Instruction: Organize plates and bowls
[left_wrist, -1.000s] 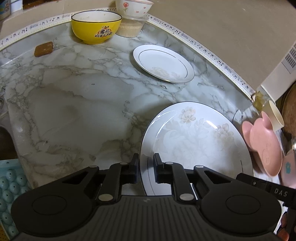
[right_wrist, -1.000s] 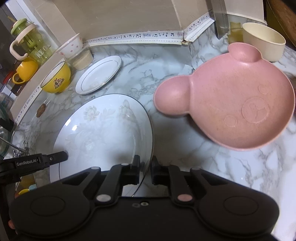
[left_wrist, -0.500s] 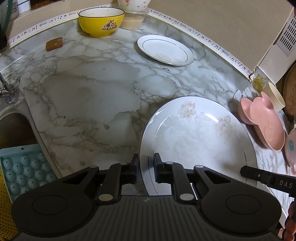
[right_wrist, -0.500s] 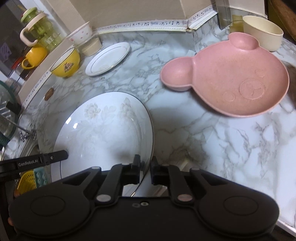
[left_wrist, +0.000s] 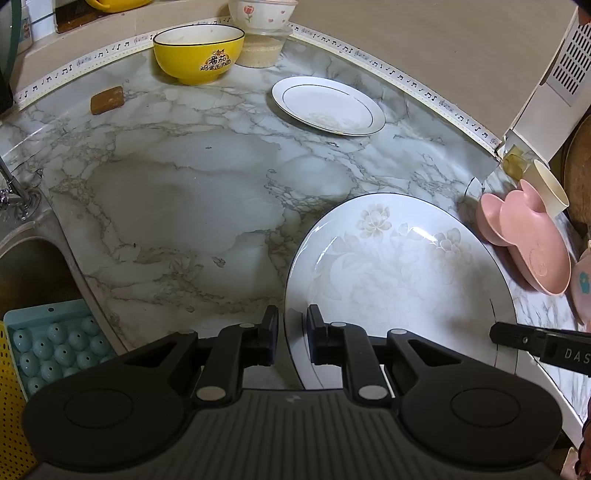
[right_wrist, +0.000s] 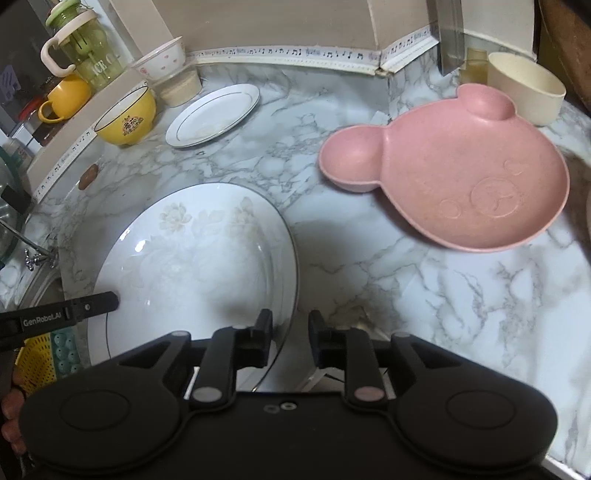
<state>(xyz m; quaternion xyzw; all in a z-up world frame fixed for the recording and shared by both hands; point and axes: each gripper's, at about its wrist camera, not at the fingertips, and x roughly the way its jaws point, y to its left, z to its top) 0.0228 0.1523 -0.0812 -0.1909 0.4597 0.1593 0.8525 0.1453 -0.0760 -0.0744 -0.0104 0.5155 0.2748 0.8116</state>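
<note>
Opened up since a second ago: right gripper (right_wrist: 290, 334), jaws then pinched tight on the near rim of the big plate (right_wrist: 192, 266), now spreading, rim between them but pads no longer pressing. Left gripper (left_wrist: 292, 332) unchanged, jaws narrow, clamped on the opposite rim of the same plate.

Big plate: glossy white porcelain, round, shallow, thin dark rim line, faint beige flower print, bright glare spot on the glaze. Sits on the marble-pattern countertop (left_wrist: 177, 206), grey-veined, smooth, edging close to the counter's front edge.

Right of it, apart: pink bear-shaped dish (right_wrist: 458, 184), matte speckled finish, two round ear wells, embossed face. Cream cup (right_wrist: 526, 86) just behind one ear, plain matte, cylindrical.

Back of counter: small white plate (left_wrist: 328, 105), glossy, thin dark ring, well apart from the big one. Yellow bowl (left_wrist: 199, 53), glazed, dark rim, printed logo, white inside. Beside it a white bowl with red flower print (left_wrist: 262, 13) stacked on a translucent tub (left_wrist: 260, 50). Small brown block (left_wrist: 107, 99) lying flat left of the yellow bowl.

Left edge: steel sink (left_wrist: 33, 266), teal perforated tray (left_wrist: 55, 350), yellow mesh strip beside it. On the ledge in the right view: yellow mug (right_wrist: 66, 98), green-lidded clear jar (right_wrist: 86, 48).

Both grippers black plastic, ribbed body.
</note>
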